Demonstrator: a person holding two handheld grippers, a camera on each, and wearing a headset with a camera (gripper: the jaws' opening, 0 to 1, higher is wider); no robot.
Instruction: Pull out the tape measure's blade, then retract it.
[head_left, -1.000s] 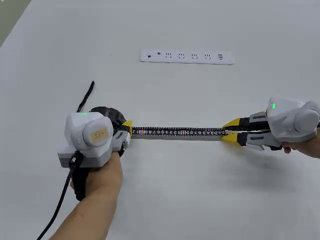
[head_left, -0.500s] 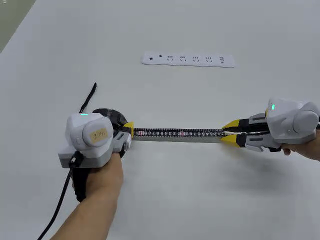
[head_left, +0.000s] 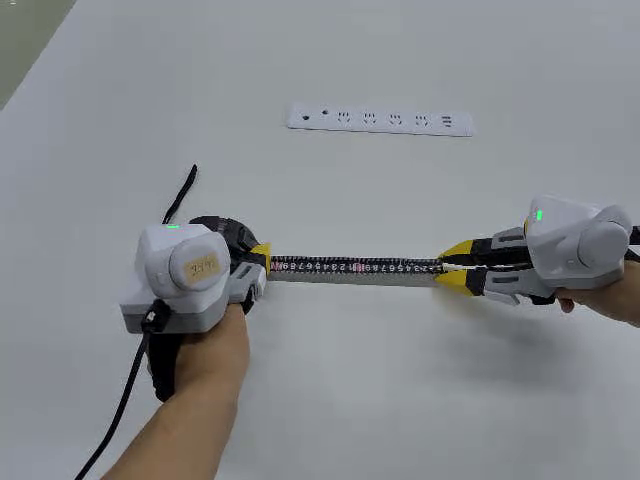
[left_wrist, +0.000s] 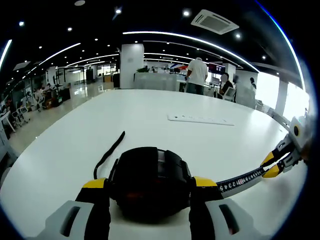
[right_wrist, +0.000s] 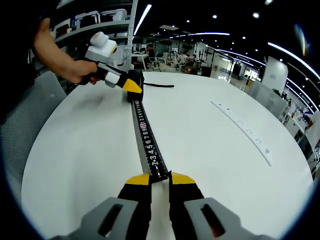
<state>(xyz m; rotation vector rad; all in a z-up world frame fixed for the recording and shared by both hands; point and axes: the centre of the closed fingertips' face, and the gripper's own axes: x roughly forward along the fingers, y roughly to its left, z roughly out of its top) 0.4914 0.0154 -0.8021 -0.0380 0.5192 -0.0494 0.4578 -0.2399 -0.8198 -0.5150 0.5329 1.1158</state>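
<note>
**Tape measure, blade drawn out between two tongs**

- Tape measure case (head_left: 222, 232): black and rounded, it is sitting on the white counter (head_left: 400, 390) at the person's left.
- Left tongs (left_wrist: 150, 183): these are clamping the case from both sides, with the yellow tips pressing against its flanks. A left hand (head_left: 205, 352) is wrapping the handle.
- Blade (head_left: 352, 267): it is running out of the case toward the right, numbered face up and low over the counter. Whether it is touching the surface cannot be told.
- Right tongs (head_left: 456, 265): these are narrowed down and pinching the blade's free end between the yellow tips. A right hand (head_left: 600, 300) is holding the handle.
- Strap (head_left: 182, 193): black, it is trailing from the case across the counter, away from the person.
- Cable (head_left: 120, 400): black, it is hanging from the left handle toward the near edge.
- Power strip (head_left: 380, 119): white and flat, it is lying beyond the blade, well apart from it.
</note>
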